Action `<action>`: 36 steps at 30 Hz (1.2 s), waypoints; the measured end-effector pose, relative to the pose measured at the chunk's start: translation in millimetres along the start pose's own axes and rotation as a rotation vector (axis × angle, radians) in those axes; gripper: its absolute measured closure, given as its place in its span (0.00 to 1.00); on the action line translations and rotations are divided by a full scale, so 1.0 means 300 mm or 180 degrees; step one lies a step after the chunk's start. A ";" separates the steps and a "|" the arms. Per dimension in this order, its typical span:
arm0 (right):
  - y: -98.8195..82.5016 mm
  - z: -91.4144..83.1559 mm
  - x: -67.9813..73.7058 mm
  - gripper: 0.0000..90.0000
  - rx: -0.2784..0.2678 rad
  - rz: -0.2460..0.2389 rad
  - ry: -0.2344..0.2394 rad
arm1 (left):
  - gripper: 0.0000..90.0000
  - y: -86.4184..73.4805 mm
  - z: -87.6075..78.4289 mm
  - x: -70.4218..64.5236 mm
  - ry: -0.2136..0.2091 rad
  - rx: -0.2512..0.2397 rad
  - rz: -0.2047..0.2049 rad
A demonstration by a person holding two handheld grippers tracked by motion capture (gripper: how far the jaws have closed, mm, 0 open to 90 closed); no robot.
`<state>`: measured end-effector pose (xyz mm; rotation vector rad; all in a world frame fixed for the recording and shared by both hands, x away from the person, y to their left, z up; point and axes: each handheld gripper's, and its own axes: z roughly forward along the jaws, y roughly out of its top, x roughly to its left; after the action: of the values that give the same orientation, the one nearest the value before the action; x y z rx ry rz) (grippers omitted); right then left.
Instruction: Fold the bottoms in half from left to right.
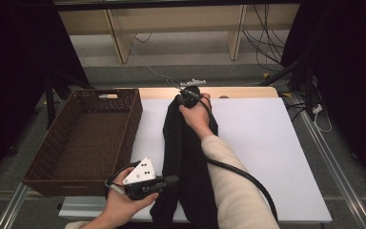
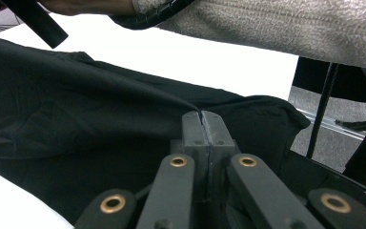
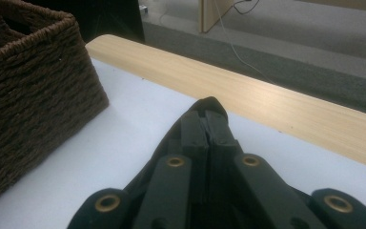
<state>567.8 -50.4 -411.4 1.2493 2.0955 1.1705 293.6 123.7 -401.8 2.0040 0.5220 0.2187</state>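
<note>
A long black garment (image 1: 187, 157) lies folded lengthwise down the middle of the white table (image 1: 267, 152). My left gripper (image 1: 174, 180) sits at the cloth's near left edge, jaws shut on a fold of the black garment (image 2: 76, 109). At the cloth's far end my right gripper (image 1: 182, 97) is shut on the garment's tip (image 3: 212, 104), which pokes up between the jaws. The left gripper view has a light sleeve (image 2: 276, 24) crossing the top.
An empty brown wicker basket (image 1: 83, 138) stands on the table's left side, close beside the garment; its wall (image 3: 28, 81) is near my right gripper. A bare wooden strip (image 3: 276, 105) runs along the table's far edge. Cables lie on the floor beyond.
</note>
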 end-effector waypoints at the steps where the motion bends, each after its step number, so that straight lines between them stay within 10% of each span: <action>1: 0.000 -0.001 -0.001 0.98 0.0003 0.0001 -0.0001 | 0.99 0.001 0.001 0.000 0.0000 0.0001 0.0005; 36: -0.007 -0.033 -0.055 0.99 -0.0010 0.0041 -0.0092 | 0.99 0.032 0.035 -0.011 -0.0040 -0.0030 0.0077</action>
<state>567.9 -69.5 -408.7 1.2727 2.0668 1.1541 297.1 110.0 -398.1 2.0021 0.4882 0.2229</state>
